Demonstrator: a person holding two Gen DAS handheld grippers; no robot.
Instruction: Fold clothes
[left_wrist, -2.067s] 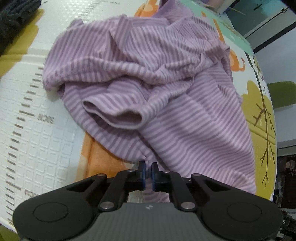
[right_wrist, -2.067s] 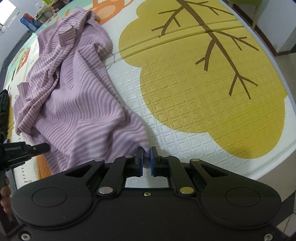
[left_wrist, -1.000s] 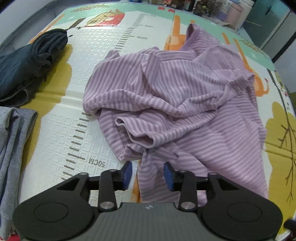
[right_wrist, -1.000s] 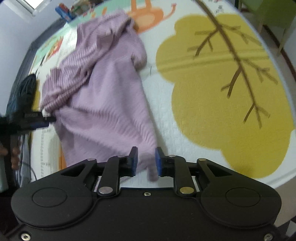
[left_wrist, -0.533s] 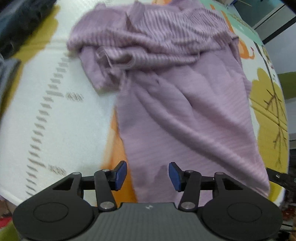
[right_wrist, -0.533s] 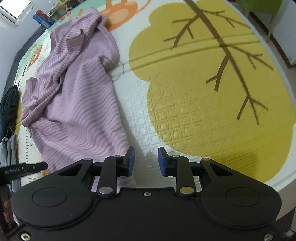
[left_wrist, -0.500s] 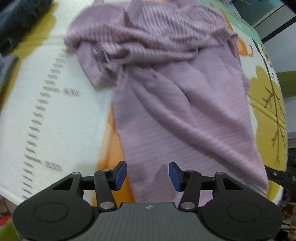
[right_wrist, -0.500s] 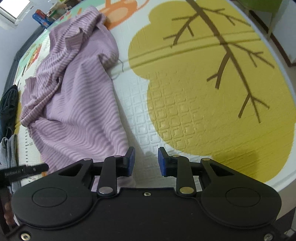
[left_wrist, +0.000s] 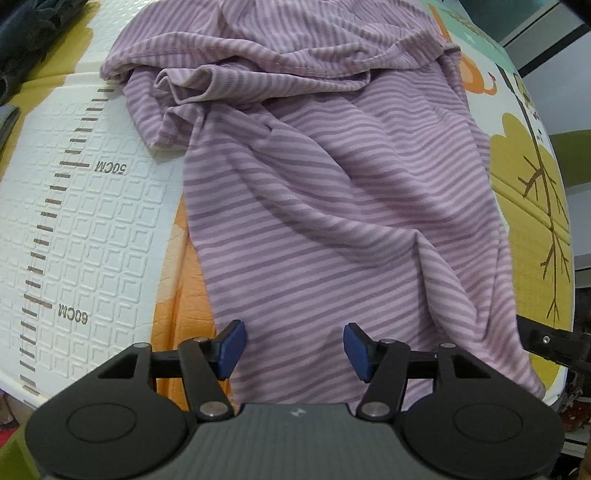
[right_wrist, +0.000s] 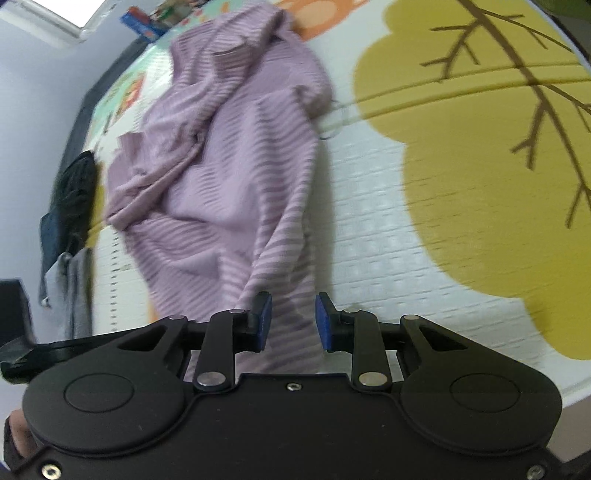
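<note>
A lilac striped shirt (left_wrist: 332, 192) lies spread and rumpled on the play mat (left_wrist: 92, 221), its bunched sleeves at the far end and its hem near me. My left gripper (left_wrist: 291, 349) hovers over the hem's left part; its jaws are opening wide and the blue pads do not touch the cloth. In the right wrist view the same shirt (right_wrist: 229, 177) runs toward me, and my right gripper (right_wrist: 291, 321) stands open over its near right corner, with striped fabric showing between the pads but not pinched.
Dark clothes (right_wrist: 70, 192) and a grey garment (right_wrist: 79, 288) lie at the mat's left side. The mat's near edge (left_wrist: 554, 391) drops off just past the hem. A printed yellow tree (right_wrist: 498, 147) fills the mat to the right.
Both grippers let go of the shirt's hem and opened. The left one spread wider and came in low over the hem; the right swung left from bare mat to over the shirt's corner.
</note>
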